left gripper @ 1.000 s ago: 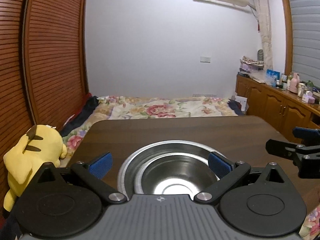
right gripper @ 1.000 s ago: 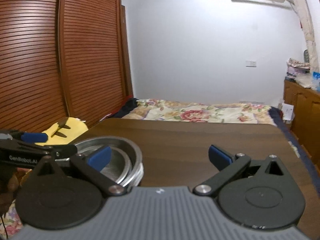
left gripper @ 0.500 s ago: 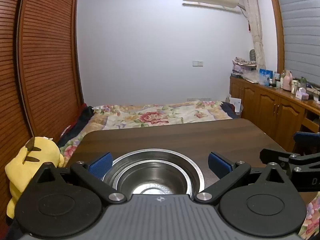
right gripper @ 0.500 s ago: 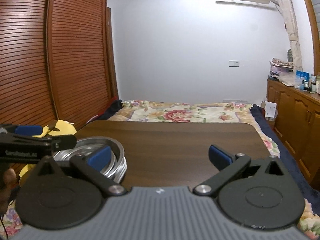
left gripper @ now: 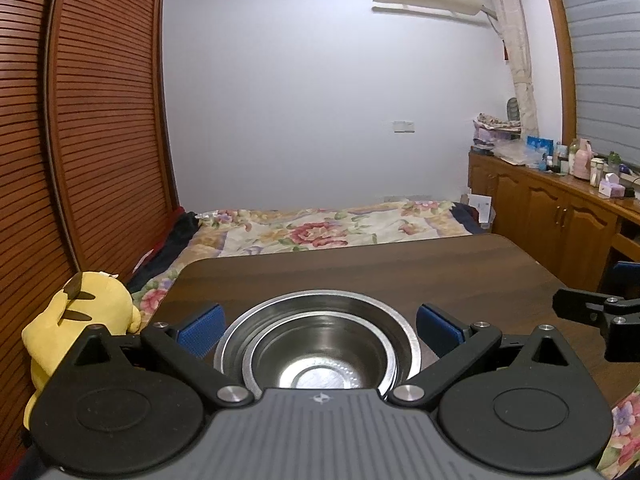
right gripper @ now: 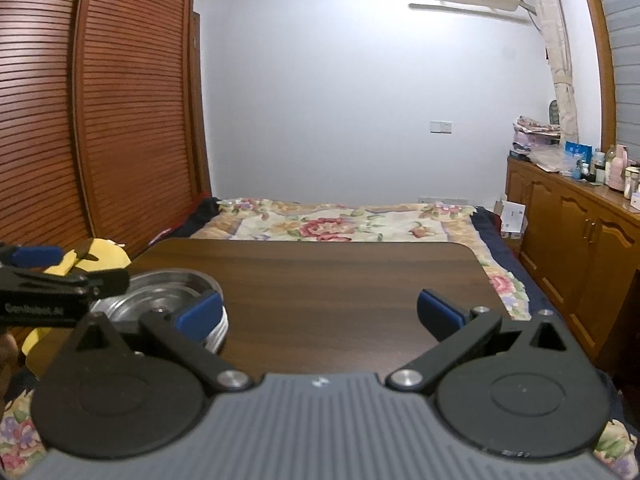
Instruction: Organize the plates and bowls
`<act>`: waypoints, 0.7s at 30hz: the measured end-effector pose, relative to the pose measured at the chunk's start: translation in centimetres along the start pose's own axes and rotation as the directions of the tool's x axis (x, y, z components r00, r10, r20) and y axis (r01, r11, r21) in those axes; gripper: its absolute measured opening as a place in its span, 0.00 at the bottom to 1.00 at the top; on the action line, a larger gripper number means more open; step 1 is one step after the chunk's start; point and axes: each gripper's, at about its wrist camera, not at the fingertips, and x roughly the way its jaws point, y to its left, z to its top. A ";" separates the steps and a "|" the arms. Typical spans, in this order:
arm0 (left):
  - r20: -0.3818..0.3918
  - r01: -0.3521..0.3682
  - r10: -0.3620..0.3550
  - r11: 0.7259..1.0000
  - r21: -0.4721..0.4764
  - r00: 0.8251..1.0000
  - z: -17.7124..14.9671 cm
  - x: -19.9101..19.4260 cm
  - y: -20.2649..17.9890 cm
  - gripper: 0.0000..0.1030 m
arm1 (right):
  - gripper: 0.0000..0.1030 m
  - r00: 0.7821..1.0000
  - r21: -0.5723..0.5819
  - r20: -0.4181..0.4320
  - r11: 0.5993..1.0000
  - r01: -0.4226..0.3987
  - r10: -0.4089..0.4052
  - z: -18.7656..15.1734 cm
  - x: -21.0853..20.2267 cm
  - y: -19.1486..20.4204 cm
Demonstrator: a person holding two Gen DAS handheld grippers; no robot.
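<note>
A nested stack of shiny steel bowls point(left gripper: 316, 344) rests on the dark wooden table point(left gripper: 400, 272) near its front left. My left gripper point(left gripper: 319, 326) is open, its blue pads point(left gripper: 200, 326) to either side of the stack and touching nothing. In the right wrist view the same stack point(right gripper: 168, 296) lies at the left, partly hidden behind the left gripper point(right gripper: 60, 292). My right gripper point(right gripper: 319, 312) is open over bare table point(right gripper: 320, 280), empty. Its black fingers point(left gripper: 592, 312) show at the right edge of the left wrist view.
A yellow plush toy point(left gripper: 76, 320) sits off the table's left edge, against slatted wooden wardrobe doors point(left gripper: 100, 160). Beyond the table's far edge lies a bed with a floral cover point(left gripper: 320, 232). A wooden cabinet point(left gripper: 560, 220) with bottles on top runs along the right.
Both grippers have drawn back a little and tipped upward, so more wall and ceiling show. The bowl stack has stayed put on the table. Both grippers remain open.
</note>
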 end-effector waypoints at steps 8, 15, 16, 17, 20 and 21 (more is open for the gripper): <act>-0.025 -0.012 0.012 1.000 -0.006 1.000 -1.4 0.1 0.2 1.00 | 1.00 1.000 0.003 -0.013 1.000 0.016 -0.016 -0.8 0.0 0.0; -0.043 -0.018 0.018 1.000 -0.014 0.999 -2.5 0.6 0.0 1.00 | 1.00 1.000 0.011 -0.016 1.000 0.018 -0.018 -1.5 0.0 -0.1; -0.045 -0.017 0.017 1.000 -0.015 0.999 -2.7 0.7 0.0 1.00 | 1.00 1.000 0.010 -0.014 1.000 0.022 -0.022 -1.6 0.0 -0.1; -0.045 -0.019 0.018 1.000 -0.015 0.999 -2.8 0.7 -0.1 1.00 | 1.00 1.000 0.008 -0.013 1.000 0.026 -0.026 -1.7 0.1 -0.1; -0.043 -0.025 0.025 1.000 -0.014 0.999 -3.3 0.7 -0.1 1.00 | 1.00 0.999 0.002 -0.016 0.999 0.035 -0.035 -2.1 0.3 0.0; -0.046 -0.027 0.026 1.000 -0.015 0.999 -3.4 0.8 -0.1 1.00 | 1.00 0.999 0.000 -0.015 0.999 0.037 -0.037 -2.2 0.4 0.0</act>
